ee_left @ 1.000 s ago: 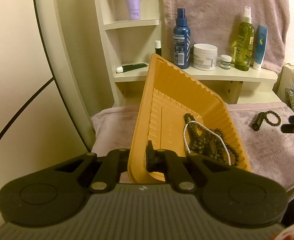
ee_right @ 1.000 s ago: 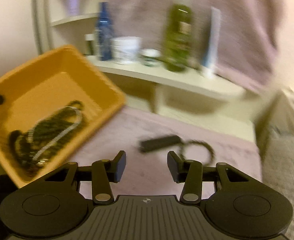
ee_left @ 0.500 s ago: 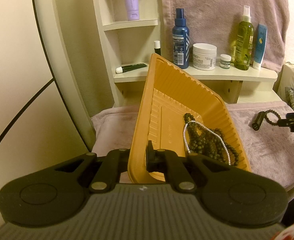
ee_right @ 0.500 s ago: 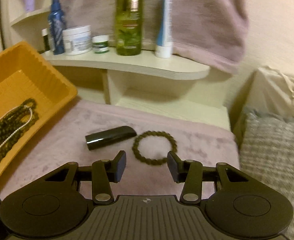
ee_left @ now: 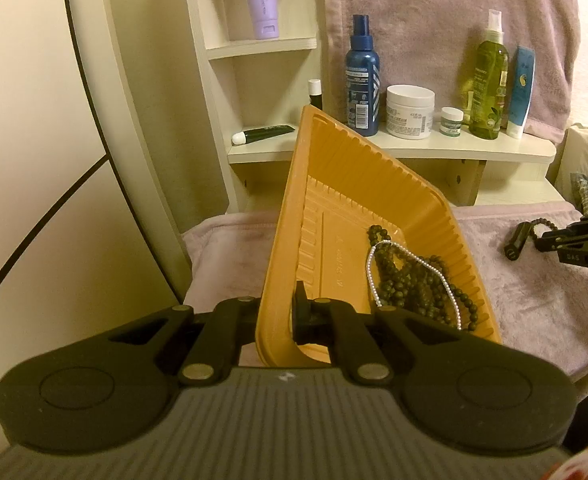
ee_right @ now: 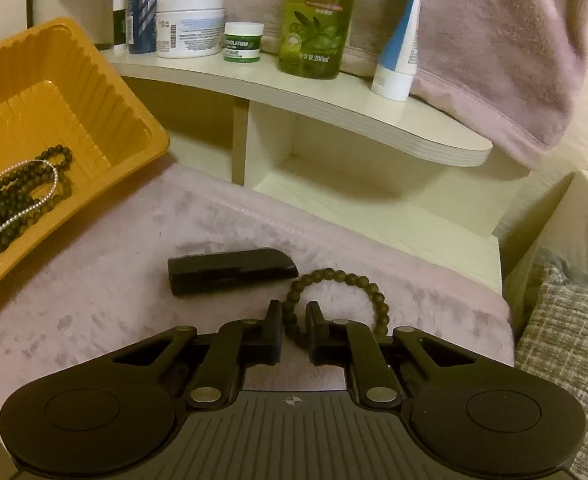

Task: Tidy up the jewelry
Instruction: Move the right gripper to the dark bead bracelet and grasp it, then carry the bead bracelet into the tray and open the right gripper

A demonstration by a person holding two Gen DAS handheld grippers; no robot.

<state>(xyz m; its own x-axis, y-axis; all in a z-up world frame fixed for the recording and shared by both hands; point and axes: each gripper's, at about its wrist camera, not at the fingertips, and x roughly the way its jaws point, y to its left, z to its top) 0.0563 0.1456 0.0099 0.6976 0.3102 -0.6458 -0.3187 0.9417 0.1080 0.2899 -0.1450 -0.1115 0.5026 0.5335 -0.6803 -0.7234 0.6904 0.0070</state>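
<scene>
Right gripper (ee_right: 294,320), wide half a second ago, now pinches the bead bracelet (ee_right: 348,285) at lower centre; left gripper (ee_left: 278,312) still clamps the tilted orange tray (ee_left: 334,208), ready to receive it.

Right gripper (ee_right: 294,316) moved down to the bead bracelet (ee_right: 336,300), jaws narrowed around its strand (formerly wide apart)

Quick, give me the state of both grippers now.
Left gripper: closed on the tray wall, holding it tilted.
Right gripper: fingers closed around the bracelet on the towel.
</scene>
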